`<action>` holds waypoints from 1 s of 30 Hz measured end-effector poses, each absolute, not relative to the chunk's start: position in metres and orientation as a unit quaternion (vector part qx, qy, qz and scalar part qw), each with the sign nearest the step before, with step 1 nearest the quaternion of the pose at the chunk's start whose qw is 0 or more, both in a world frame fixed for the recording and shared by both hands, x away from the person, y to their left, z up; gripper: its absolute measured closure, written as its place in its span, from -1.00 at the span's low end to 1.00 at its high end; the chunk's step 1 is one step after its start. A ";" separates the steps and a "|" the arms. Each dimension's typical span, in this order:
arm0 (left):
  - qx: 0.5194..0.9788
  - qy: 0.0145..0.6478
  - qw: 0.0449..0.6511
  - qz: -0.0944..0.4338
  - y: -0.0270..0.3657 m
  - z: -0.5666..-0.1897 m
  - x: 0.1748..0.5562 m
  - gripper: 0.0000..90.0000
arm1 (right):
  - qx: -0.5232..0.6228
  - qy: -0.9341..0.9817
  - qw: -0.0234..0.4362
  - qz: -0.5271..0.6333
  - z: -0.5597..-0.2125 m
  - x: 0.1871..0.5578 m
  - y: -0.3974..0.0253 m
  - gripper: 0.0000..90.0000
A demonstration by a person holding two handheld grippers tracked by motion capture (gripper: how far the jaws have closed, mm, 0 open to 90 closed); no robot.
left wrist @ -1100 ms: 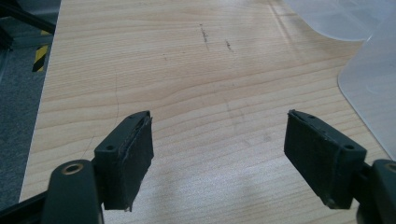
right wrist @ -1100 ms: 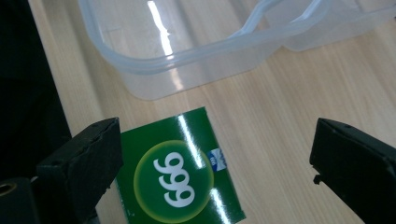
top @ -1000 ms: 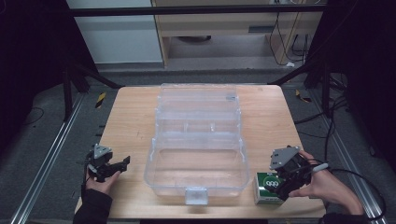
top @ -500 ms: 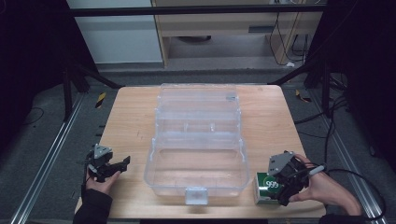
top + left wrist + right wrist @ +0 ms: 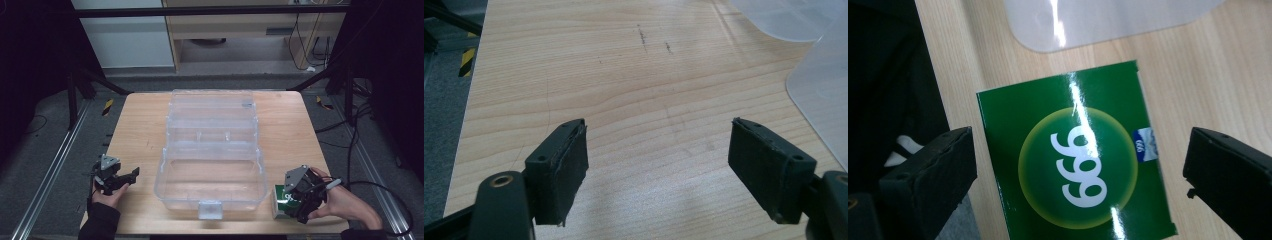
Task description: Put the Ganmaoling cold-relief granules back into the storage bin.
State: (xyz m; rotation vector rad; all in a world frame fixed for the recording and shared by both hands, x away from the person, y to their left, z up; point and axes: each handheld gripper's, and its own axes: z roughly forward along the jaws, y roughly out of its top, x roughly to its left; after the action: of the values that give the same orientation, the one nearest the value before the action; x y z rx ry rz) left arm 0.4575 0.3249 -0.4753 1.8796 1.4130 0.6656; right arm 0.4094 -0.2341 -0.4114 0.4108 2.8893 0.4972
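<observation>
Glossy green flat box (image 5: 1075,155) with white "999" on pale wood counter (image 5: 140,120), right gripper (image 5: 1078,165) wide above it, left gripper (image 5: 659,165) wide, clear plastic case (image 5: 212,150) between

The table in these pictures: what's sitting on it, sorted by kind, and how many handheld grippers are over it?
Clear plastic box, lid open: 1
Green carton printed 999: 1
Handheld grippers, both with jaws open: 2, the left gripper and the right gripper
Total: 4, all on or over the wooden table
</observation>
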 end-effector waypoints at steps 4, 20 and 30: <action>0.723 0.543 0.342 0.256 0.325 -0.475 0.457 -0.48 | 0.131 0.976 0.082 0.155 -0.418 0.411 -0.232 -0.97; 0.725 0.543 0.340 0.254 0.324 -0.476 0.458 -0.48 | 0.133 0.982 0.052 0.122 -0.442 0.421 -0.230 -0.88; 0.725 0.543 0.340 0.253 0.324 -0.477 0.458 -0.48 | 0.131 0.984 0.029 0.114 -0.446 0.427 -0.229 -0.79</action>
State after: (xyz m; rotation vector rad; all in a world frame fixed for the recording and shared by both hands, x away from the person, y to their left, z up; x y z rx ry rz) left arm 0.4583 0.3243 -0.4766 1.8877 1.4129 0.6586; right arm 0.4266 -0.2292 -0.4462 0.4028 3.0376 0.3530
